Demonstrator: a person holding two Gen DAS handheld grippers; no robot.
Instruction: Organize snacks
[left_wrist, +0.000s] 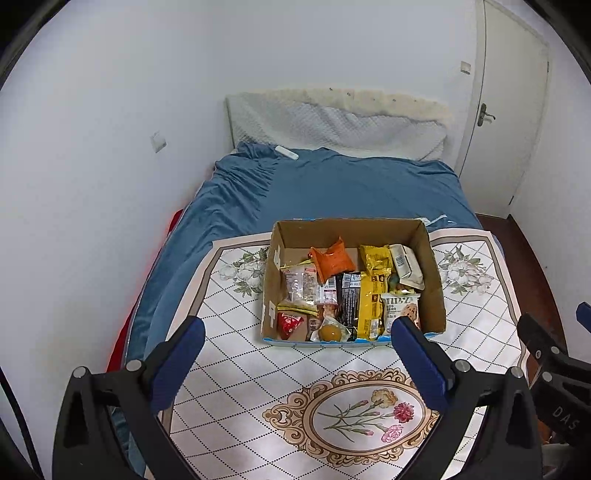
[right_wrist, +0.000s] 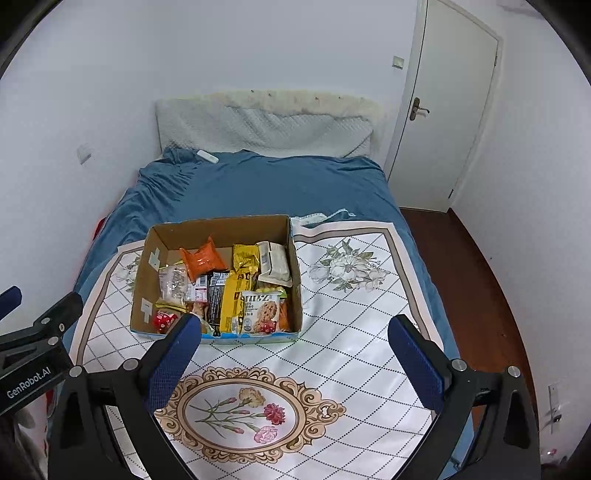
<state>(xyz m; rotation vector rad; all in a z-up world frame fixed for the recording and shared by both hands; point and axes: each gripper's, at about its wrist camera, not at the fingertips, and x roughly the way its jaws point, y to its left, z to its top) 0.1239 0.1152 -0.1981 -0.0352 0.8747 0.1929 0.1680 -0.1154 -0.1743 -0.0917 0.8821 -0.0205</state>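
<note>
An open cardboard box (left_wrist: 432, 280) stands on a floral cloth on the bed and holds several snack packets: an orange pack (left_wrist: 332, 260), yellow packs (left_wrist: 373, 295), a white cookie pack (left_wrist: 400, 312). The box also shows in the right wrist view (right_wrist: 295, 280), with the orange pack (right_wrist: 202, 260) and cookie pack (right_wrist: 260, 312). My left gripper (left_wrist: 297, 332) is open and empty, just in front of the box. My right gripper (right_wrist: 293, 330) is open and empty, in front of the box's right corner.
The patterned white cloth (left_wrist: 258, 387) covers the near part of a blue bed (left_wrist: 332, 184). A pillow (left_wrist: 332, 122) leans at the headboard. A white door (right_wrist: 443, 110) and wooden floor (right_wrist: 480, 277) lie to the right. A wall runs along the left.
</note>
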